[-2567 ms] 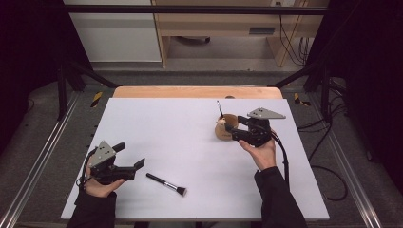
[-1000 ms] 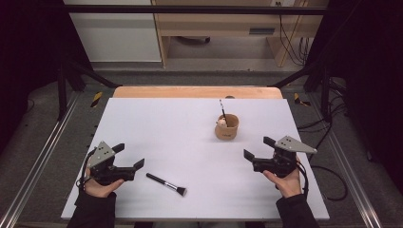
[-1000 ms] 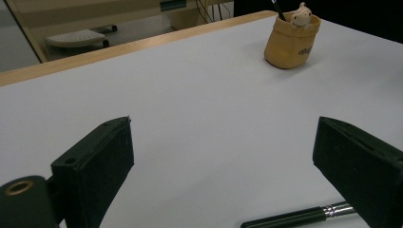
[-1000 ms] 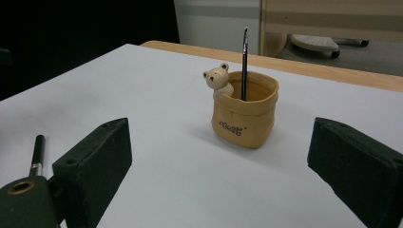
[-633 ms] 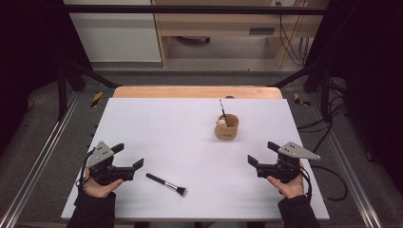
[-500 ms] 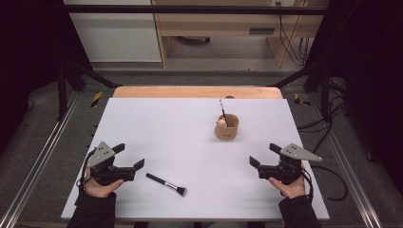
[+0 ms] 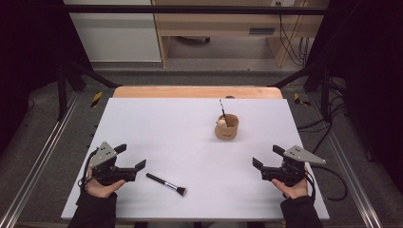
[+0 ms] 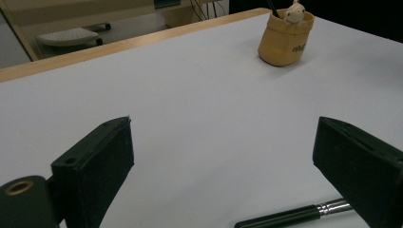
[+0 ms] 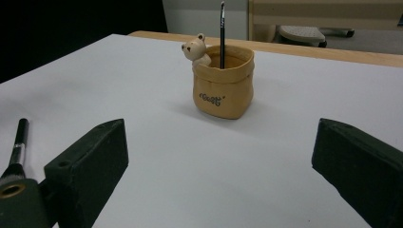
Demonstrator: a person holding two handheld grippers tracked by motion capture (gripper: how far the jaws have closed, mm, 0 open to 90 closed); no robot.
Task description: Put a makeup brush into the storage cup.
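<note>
On the white table (image 7: 199,128), two grippers are held low, one at each near corner. Nothing is held in the left gripper (image 7: 130,159), and its jaws are spread wide. A black brush (image 7: 166,184) is seen lying flat just beside it, not touched. The right gripper (image 7: 267,160) is spread wide too and is holding nothing. Farther back, a small tan cup (image 7: 226,127) is stood upright, well apart from both grippers. A thin brush (image 9: 222,33) is stood inside the cup.
</note>
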